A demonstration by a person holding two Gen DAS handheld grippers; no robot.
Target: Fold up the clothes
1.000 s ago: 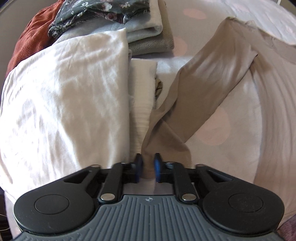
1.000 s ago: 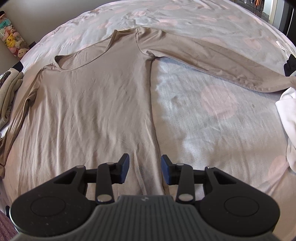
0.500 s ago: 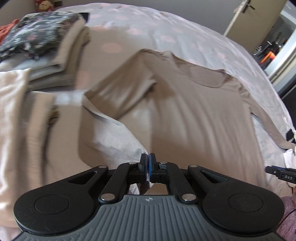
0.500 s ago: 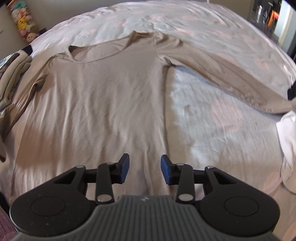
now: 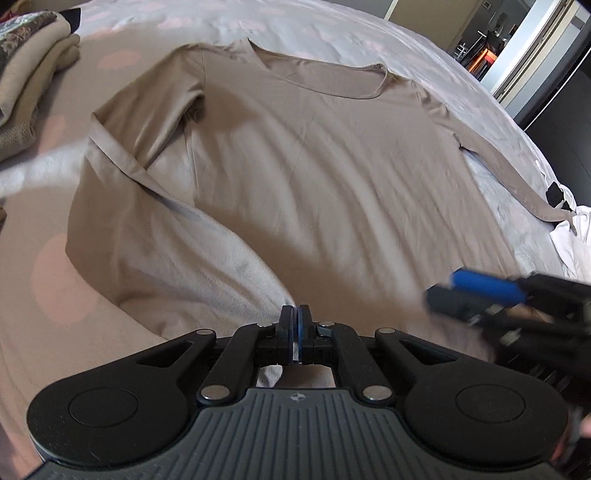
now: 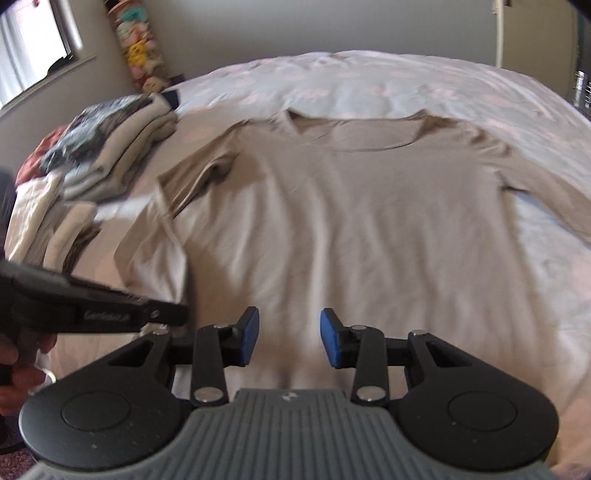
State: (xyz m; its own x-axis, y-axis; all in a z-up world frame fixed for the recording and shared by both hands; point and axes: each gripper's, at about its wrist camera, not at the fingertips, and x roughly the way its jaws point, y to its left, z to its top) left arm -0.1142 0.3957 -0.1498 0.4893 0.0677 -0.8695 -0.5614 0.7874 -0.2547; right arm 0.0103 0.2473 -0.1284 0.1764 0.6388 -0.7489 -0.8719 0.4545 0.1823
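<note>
The left tool [image 5: 295, 325] is clamped on the cuff of the sleeve [image 5: 177, 236], which a second ago trailed out beside the pile and now lies swung in along the shirt [image 5: 314, 166], so the sleeve fold looks under way. The right tool [image 6: 288, 338] hovers with jaws apart over the hem. The shirt lies flat on the bed [image 6: 369, 81]; its far sleeve [image 5: 509, 170] is stretched out. The pile [image 6: 107, 147] sits close on the left, and white cloth [image 5: 572, 236] on the right.

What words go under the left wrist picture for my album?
The left gripper, shut on the sleeve of a tan long-sleeved shirt, draws it across the bed.
</note>
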